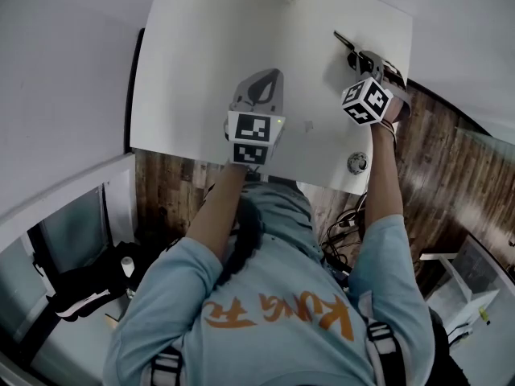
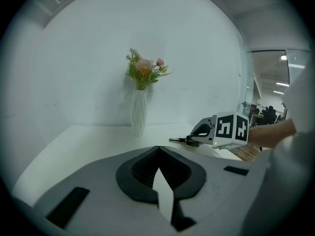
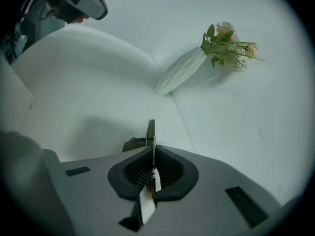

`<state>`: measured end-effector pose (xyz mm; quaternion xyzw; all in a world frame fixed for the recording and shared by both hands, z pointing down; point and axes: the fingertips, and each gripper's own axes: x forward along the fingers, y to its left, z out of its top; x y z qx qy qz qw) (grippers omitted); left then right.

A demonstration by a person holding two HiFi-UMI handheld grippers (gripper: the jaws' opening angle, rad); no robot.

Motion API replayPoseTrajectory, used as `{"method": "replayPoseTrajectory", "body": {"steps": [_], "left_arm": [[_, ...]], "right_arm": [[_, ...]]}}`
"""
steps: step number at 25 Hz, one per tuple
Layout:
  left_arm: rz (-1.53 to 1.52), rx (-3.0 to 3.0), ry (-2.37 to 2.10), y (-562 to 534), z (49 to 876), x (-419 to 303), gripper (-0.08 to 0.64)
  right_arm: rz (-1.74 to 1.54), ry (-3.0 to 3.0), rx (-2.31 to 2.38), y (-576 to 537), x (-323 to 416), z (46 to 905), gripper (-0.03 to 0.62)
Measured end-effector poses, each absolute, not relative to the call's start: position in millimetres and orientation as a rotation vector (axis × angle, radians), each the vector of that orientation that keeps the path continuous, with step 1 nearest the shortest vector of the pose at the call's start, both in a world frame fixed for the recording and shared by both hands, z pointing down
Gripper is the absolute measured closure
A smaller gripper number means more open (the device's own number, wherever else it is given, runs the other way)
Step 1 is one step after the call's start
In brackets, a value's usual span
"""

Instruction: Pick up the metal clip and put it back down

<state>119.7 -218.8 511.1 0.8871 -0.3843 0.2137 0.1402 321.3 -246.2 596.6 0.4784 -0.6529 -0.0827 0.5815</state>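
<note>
Your right tongs [image 3: 151, 156] are pinching the metal clip [image 3: 150, 132] at the counter's [image 1: 201, 55] far right, your left tongs [image 2: 158, 151] pressed together, empty; the grasp looks made, so lift gently next.

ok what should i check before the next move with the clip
1. Grip: right claw shut on clip: ok
2. Seating: clip centred between the pads, sticking out ahead: ok
3. Lift: clip off the table: cannot tell
4. Other side: left claw shut, empty, away from the clip: ok
5. Room: vase stands apart from the clip: ok
</note>
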Motion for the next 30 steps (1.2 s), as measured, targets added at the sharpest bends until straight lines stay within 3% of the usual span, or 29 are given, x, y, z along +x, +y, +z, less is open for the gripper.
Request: {"method": "replayPoseTrajectory", "body": {"steps": [19,30], "left_arm": [[0.357,2.515,-1.347,-192.7,461.0,65.1,0.543],[0.182,2.561,-1.455,-194.0,399.0,43.3,0.545]], "right_arm": [[0.215,-1.978,1.847,-185.9,248.8,455.9,0.575],[0.031,-2.197,1.906,-164.3,203.4,370.7,0.575]]}}
